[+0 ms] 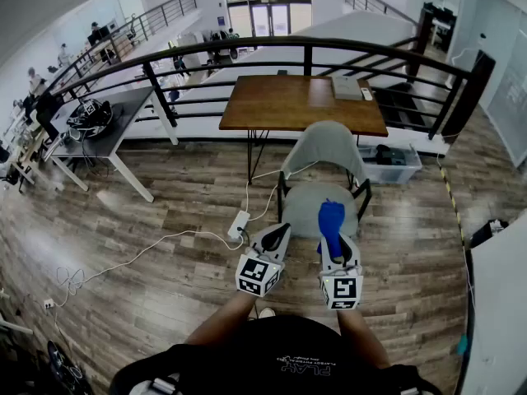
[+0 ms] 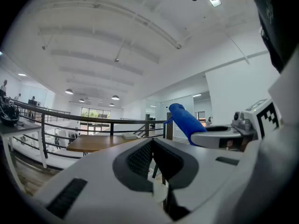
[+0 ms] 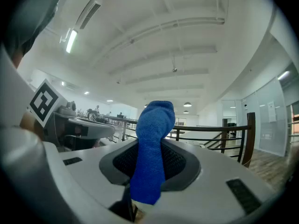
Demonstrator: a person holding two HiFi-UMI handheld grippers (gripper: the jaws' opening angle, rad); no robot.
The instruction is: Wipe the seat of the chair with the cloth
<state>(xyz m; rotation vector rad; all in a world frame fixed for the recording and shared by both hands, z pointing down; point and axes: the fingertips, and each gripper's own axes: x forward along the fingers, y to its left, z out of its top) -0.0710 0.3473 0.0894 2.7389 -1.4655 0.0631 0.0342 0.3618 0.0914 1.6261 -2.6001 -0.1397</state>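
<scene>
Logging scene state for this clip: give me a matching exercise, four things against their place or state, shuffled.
1 left gripper
2 right gripper
3 chair
4 wooden table

A beyond the chair, by the railing
B clamped on the blue cloth
C jaws together, nothing held
D grey seat, just ahead of both grippers

Pairs: 1-C, 2-B, 3-D, 4-A

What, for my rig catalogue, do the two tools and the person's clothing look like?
Both the left tool and right tool have pale grey smooth shells with dark textured inner pads. Each carries a white cube bearing black square markers. The person wears a black top with pale lettering.
</scene>
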